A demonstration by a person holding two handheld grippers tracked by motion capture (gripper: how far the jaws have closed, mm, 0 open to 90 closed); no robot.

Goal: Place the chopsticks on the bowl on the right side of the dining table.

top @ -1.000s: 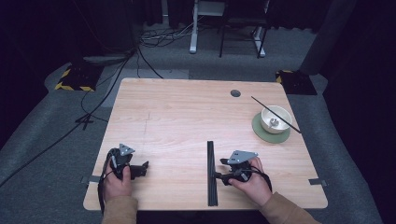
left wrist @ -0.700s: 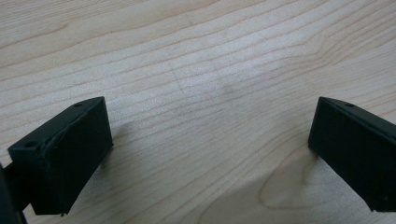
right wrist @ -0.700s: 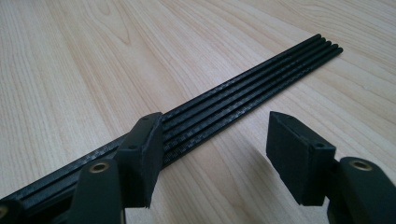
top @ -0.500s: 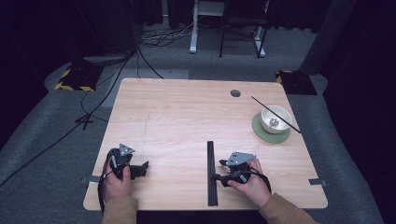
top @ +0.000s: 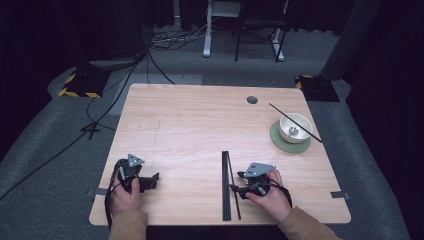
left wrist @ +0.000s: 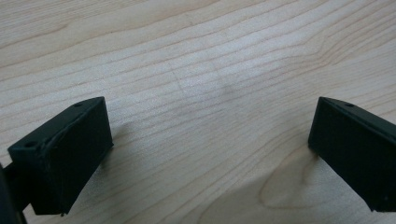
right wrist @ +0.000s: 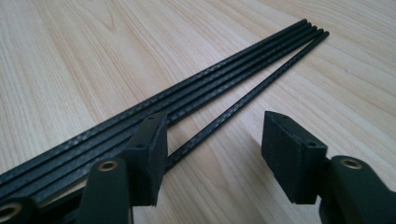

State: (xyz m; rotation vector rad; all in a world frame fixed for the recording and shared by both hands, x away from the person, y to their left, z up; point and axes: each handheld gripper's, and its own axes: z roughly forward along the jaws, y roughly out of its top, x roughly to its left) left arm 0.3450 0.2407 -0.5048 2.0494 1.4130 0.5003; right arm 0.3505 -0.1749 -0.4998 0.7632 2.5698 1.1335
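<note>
Several thin black rods [top: 225,190] lie side by side as a bundle [right wrist: 219,70] near the table's front edge. One more black rod [right wrist: 254,91] lies slightly apart on their right [top: 231,172]. My right gripper [top: 235,181] rests on the table with this single rod between its jaws [right wrist: 214,137]. The jaws have just been closing, and the pads stand clear of the rod. At the front left, my left gripper [top: 154,180] is wide open over bare wood [left wrist: 210,133], with nothing between its jaws.
At the right of the wooden table [top: 200,125], a white bowl [top: 295,128] stands on a green coaster [top: 278,140]. Another black rod [top: 279,110] lies across the bowl's rim. A round cable hole [top: 252,100] sits near the far edge.
</note>
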